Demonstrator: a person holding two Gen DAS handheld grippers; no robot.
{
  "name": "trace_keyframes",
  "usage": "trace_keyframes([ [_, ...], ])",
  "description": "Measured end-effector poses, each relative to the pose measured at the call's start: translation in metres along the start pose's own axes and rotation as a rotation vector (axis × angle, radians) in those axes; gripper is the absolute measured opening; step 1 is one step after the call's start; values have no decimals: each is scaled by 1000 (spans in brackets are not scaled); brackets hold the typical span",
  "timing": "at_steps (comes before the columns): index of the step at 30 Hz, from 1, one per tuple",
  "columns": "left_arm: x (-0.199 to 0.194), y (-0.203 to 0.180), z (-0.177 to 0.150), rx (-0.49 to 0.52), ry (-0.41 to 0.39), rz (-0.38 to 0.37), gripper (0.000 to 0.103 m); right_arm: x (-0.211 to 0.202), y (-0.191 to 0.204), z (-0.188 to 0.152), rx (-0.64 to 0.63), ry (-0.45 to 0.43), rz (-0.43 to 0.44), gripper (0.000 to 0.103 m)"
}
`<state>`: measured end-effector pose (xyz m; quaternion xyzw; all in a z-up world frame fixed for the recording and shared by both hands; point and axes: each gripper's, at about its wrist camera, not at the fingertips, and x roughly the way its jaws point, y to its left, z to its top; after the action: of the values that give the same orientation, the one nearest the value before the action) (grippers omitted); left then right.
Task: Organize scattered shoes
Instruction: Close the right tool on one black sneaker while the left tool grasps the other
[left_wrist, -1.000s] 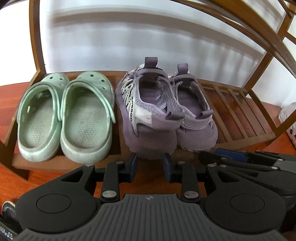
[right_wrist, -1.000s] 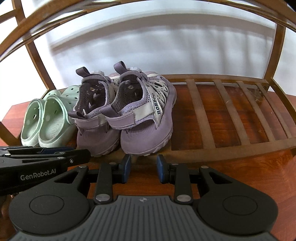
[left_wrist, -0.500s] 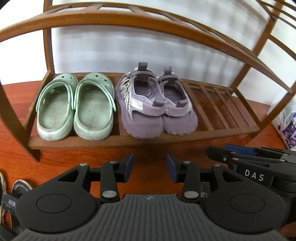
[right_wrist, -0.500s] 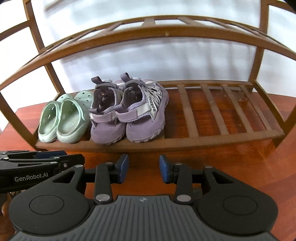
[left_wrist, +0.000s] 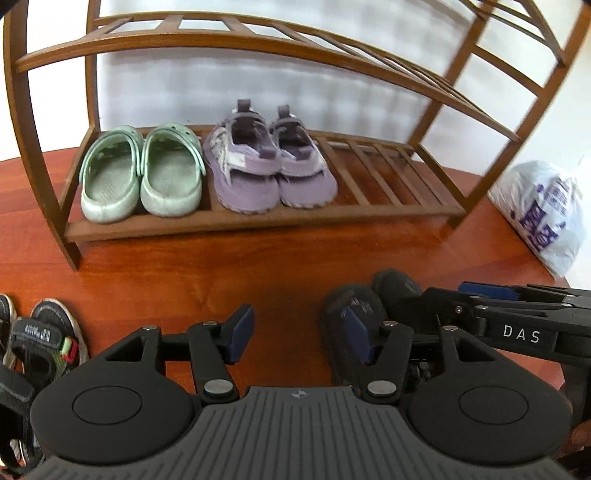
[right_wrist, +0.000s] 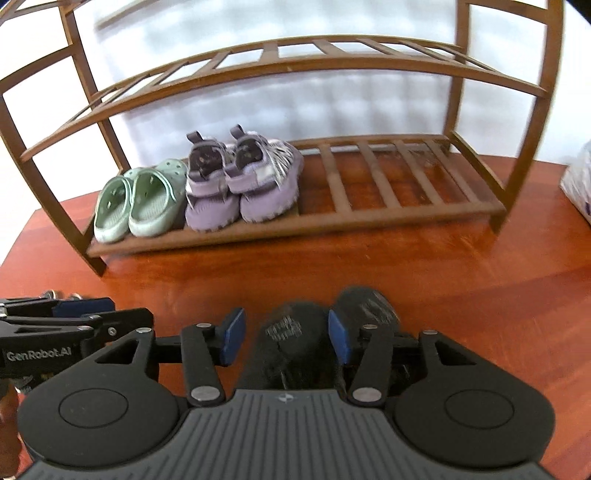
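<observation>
A pair of purple sneakers (left_wrist: 269, 166) (right_wrist: 240, 184) stands on the bottom shelf of a wooden shoe rack (left_wrist: 258, 221) (right_wrist: 388, 218), just right of a pair of green clogs (left_wrist: 144, 173) (right_wrist: 140, 199). My left gripper (left_wrist: 299, 334) hovers over bare floor in front of the rack, its jaws opening with nothing between them. Beside it, my right gripper (right_wrist: 286, 336) is opening too, above a pair of black shoes (right_wrist: 291, 328) (left_wrist: 354, 306) lying on the floor. One black shoe shows between its pads (right_wrist: 231, 334), which do not press on it.
Dark strap sandals (left_wrist: 44, 336) lie on the floor at the lower left. A white plastic bag (left_wrist: 543, 210) leans by the rack's right leg. The right half of the bottom shelf and the upper shelves (right_wrist: 295, 62) hold no shoes. The floor is red-brown wood.
Both grippers have drawn back from the purple sneakers and risen, and their jaws have widened. The black shoes, the sandals and the bag have come into view.
</observation>
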<state>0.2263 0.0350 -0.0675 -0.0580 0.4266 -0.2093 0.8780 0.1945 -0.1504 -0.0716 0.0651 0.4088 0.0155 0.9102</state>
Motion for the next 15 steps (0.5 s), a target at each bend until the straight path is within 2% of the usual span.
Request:
trace_keyframes([
  [6, -1, -9, -12, 32, 29, -19, 60, -12, -19, -20, -11, 26, -42, 55],
  [15, 18, -33, -25, 78, 78, -25, 60, -1, -58, -23, -52, 63, -74, 55],
])
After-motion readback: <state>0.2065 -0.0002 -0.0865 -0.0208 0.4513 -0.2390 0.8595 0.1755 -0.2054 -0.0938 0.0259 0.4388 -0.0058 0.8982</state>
